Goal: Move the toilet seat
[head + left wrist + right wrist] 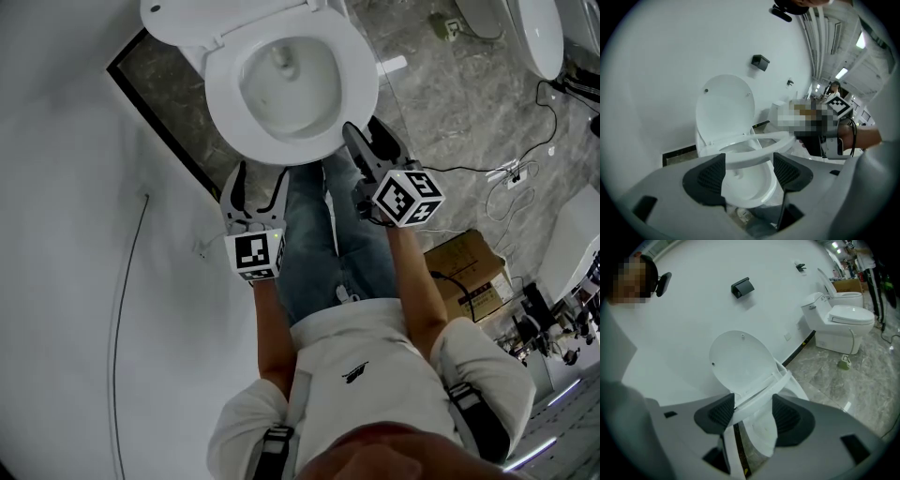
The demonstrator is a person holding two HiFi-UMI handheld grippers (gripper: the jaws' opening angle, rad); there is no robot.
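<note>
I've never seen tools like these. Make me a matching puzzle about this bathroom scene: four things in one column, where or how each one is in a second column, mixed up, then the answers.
Things:
1. toilet lid
2. toilet seat
3. cardboard box
4. left gripper

Places and states:
A. on the floor, at the right of the person
B. jaws apart, nothing between them
C. upright against the wall
D. lifted off the bowl, between the jaws of the right gripper

Pairs: 1-C, 2-D, 3-A, 4-B
</note>
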